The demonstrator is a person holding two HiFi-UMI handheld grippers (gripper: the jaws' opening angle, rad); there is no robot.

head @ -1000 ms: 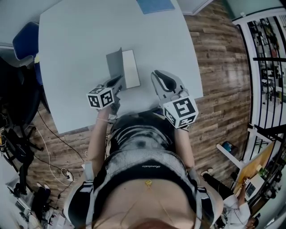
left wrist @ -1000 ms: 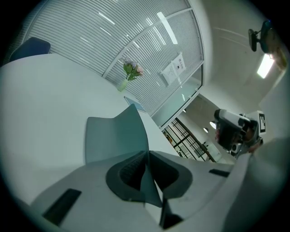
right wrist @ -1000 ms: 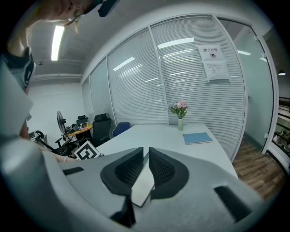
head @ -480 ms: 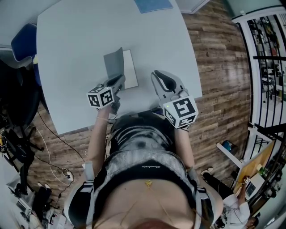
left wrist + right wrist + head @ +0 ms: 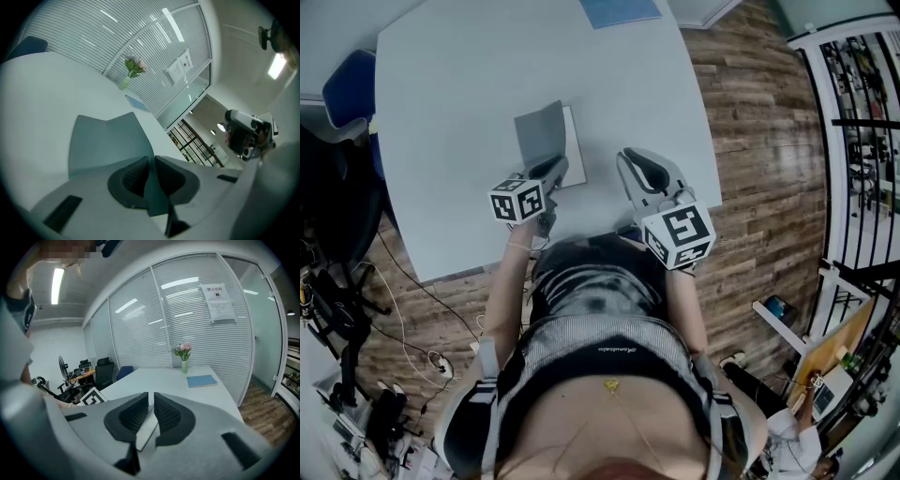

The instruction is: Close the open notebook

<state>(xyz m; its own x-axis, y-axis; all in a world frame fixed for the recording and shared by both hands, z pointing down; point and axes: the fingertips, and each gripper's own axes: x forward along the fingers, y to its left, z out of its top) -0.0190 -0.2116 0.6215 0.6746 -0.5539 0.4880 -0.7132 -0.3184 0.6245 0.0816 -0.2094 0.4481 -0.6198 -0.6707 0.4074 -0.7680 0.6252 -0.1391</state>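
While my left hand-held gripper (image 5: 555,170) pinched the notebook (image 5: 575,142) by its raised cover (image 5: 539,134), jaws just easing apart, my right hand-held gripper (image 5: 631,162) hovered clenched, empty.

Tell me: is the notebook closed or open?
Half open: its grey cover stands raised at an angle over the white page, not flat on it.

table (image 5: 441,112): bare top, wide free room left of and beyond notebook cover
notebook cover (image 5: 540,136): raised, tilted, near centre; blocks a straight left-right pass there
far right corner: blue book (image 5: 623,11) flat, vase of flowers (image 5: 183,357) upright near it; well apart from cover
far side: blinds wall (image 5: 140,319) close behind table
far left: blue chair (image 5: 352,84) beside table corner
near edge: person's torso (image 5: 600,281) close against it
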